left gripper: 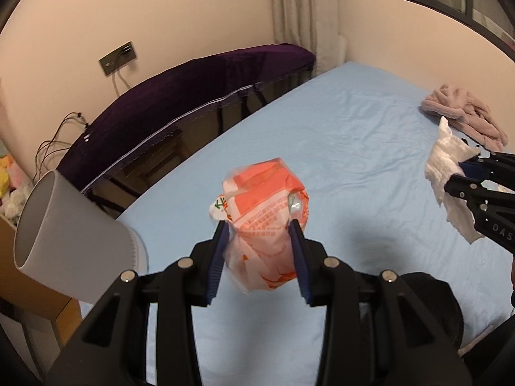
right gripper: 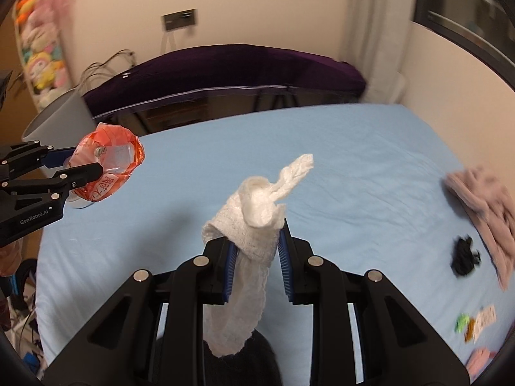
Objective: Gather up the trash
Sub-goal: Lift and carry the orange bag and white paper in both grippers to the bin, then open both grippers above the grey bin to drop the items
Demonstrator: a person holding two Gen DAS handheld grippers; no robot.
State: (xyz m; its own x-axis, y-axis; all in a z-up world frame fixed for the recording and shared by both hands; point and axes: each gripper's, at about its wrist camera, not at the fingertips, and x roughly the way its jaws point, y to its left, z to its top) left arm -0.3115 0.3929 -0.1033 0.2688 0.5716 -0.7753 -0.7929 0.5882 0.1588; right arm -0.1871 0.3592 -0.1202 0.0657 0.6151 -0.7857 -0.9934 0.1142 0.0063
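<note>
My left gripper (left gripper: 260, 225) is shut on a crumpled orange and white plastic wrapper (left gripper: 264, 206), held above the light blue bed (left gripper: 338, 135). The same wrapper (right gripper: 106, 167) and left gripper (right gripper: 85, 167) show at the left of the right wrist view. My right gripper (right gripper: 257, 234) is shut on a crumpled white paper towel (right gripper: 254, 222) that hangs down between its fingers. That paper towel (left gripper: 447, 167) and the right gripper (left gripper: 465, 172) appear at the right edge of the left wrist view.
A grey cylindrical bin (left gripper: 70, 234) stands at the bed's left corner. A pink cloth (right gripper: 482, 212), a small black item (right gripper: 463, 255) and small wrappers (right gripper: 476, 321) lie on the bed's right side. A dark purple-covered piece of furniture (right gripper: 225, 70) stands behind the bed.
</note>
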